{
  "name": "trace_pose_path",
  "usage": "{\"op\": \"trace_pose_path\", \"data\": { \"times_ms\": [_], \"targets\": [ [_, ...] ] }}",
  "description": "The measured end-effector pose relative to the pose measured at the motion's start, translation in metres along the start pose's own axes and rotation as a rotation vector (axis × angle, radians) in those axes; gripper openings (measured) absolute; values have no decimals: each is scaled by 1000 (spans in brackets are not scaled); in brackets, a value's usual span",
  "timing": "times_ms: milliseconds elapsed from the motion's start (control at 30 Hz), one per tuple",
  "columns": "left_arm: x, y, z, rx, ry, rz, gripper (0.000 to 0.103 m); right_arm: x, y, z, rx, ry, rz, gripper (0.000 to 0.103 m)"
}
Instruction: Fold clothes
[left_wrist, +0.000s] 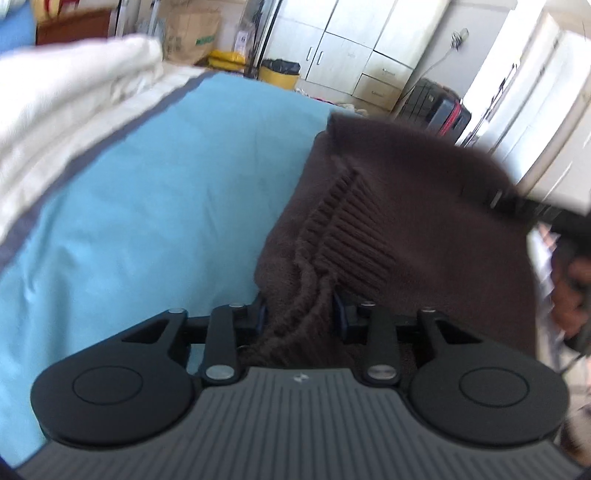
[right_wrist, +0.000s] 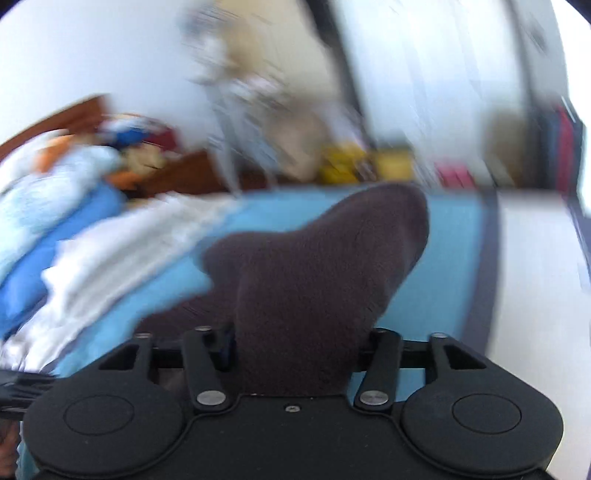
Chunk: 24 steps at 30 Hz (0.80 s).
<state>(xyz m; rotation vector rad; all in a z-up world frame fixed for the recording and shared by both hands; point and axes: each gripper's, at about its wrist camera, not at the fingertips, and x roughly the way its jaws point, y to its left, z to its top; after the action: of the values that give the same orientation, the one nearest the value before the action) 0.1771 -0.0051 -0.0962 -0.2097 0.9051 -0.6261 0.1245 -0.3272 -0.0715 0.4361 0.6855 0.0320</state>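
We see a dark brown knitted sweater (left_wrist: 406, 206) bunched up over a bed covered with a light blue sheet (left_wrist: 147, 206). In the left wrist view, the left gripper (left_wrist: 300, 314) has a twisted rope of the knit running down between its fingers (left_wrist: 260, 314), with the ribbed band of the sweater fanning out just above and to the right. The fingers stand partly apart with the wool filling the gap; they appear to pinch that gathered fold, though the pad faces themselves are hidden by the fabric. The rest of the sweater rises in a mound toward the right edge of the view, where a hand (left_wrist: 576, 291) shows, blurred.

To the left on the bed lies a white quilt (left_wrist: 66, 110) with a dark grey border strip, resting on the blue sheet and apart from the sweater. Beyond the bed we make out white cupboards (left_wrist: 354, 48), a yellow bin (left_wrist: 279, 72), a cardboard box (left_wrist: 192, 33) and a dark suitcase (left_wrist: 439, 107).

The right wrist view is heavily smeared. There the right gripper (right_wrist: 297, 350) has a thick lump of the sweater (right_wrist: 314, 266) standing up between its fingers (right_wrist: 228, 349), which sit fairly wide with the cloth packed between them; we take it as gripped, with the pads out of sight behind the wool. The lump lifts above the blue sheet (right_wrist: 450, 236), and the white quilt (right_wrist: 122, 251) lies off to the left. The far background is too blurred to read.
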Motion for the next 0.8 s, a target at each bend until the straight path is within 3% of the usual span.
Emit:
{"op": "trace_pose_path", "data": {
  "times_ms": [100,200,300,433,500,533,567,600,700,733,800],
  "targets": [
    [2,18,0,-80,49,-92,57,9,-58,-3,313,61,105,75],
    [3,25,-2,-119,47,-200,65,10,-100,0,579,66,249,75],
    [4,22,-4,-122,55,-201,71,9,-122,6,649,23,265,75],
    [11,17,-8,-109,94,-140,74,12,-120,16,567,9,227,76],
    [11,14,-12,-96,84,-138,84,22,-110,20,506,-1,223,75],
    [12,11,-13,-85,80,-151,87,28,-99,25,436,-1,200,48],
    [13,9,-14,-71,69,-160,87,33,-87,30,359,0,174,29],
    [12,6,-14,-45,57,-144,78,29,-77,33,254,-6,137,18],
    [8,0,-13,25,26,-90,46,2,-21,44,-90,-165,-16,14],
    [4,1,-12,22,18,-84,43,-7,-5,47,-183,-210,-58,13],
    [1,1,-12,12,15,-77,41,-11,-2,52,-235,-213,-103,13]
  ]
}}
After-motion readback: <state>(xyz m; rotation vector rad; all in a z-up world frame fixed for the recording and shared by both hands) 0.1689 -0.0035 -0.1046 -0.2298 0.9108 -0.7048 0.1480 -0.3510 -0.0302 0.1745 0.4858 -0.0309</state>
